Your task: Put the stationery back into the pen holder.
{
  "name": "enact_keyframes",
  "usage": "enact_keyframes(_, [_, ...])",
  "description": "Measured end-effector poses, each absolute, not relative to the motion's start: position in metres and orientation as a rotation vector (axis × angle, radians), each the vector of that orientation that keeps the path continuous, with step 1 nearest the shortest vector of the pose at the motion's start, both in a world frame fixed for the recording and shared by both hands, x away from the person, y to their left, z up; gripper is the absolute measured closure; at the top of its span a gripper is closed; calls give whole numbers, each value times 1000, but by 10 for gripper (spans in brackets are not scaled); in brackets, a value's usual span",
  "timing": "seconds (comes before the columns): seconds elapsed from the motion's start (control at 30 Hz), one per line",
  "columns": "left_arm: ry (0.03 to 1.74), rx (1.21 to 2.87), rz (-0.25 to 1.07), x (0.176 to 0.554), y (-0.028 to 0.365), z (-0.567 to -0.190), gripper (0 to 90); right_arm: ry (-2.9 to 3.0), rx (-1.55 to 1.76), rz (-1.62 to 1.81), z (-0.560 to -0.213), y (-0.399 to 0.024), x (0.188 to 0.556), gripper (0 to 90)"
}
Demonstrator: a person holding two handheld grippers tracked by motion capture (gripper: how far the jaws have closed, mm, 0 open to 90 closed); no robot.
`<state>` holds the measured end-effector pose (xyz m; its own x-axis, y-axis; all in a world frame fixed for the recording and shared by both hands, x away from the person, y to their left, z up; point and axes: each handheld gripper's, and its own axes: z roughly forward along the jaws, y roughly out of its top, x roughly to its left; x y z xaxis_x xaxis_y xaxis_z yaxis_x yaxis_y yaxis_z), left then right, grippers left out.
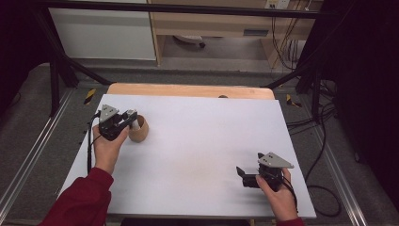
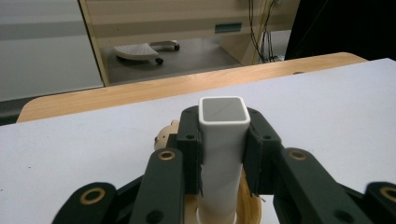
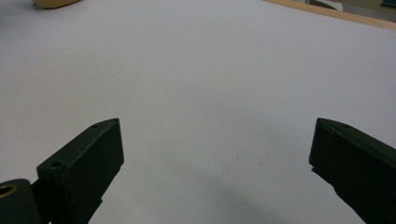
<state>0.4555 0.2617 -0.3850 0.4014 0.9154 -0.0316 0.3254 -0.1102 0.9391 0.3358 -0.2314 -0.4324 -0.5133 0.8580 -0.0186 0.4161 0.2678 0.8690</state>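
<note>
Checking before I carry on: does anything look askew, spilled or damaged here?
Nothing stands out. The left gripper is shut on the white tube, upright in the wooden cup; the right gripper is open over the white table.

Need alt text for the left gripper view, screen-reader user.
The left gripper, its two black jaws shut on an upright white square tube, holds the tube's lower end in a round wooden cup. A white table with a wooden far edge lies behind, then a floor and pale cabinets.
</note>
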Motion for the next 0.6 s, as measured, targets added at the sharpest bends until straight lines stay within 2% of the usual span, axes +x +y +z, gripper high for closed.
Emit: enact_keyframes(0.6, [1110,1662,741,455,259,-392,708,2046,1151,1178,-432,-232,336,35])
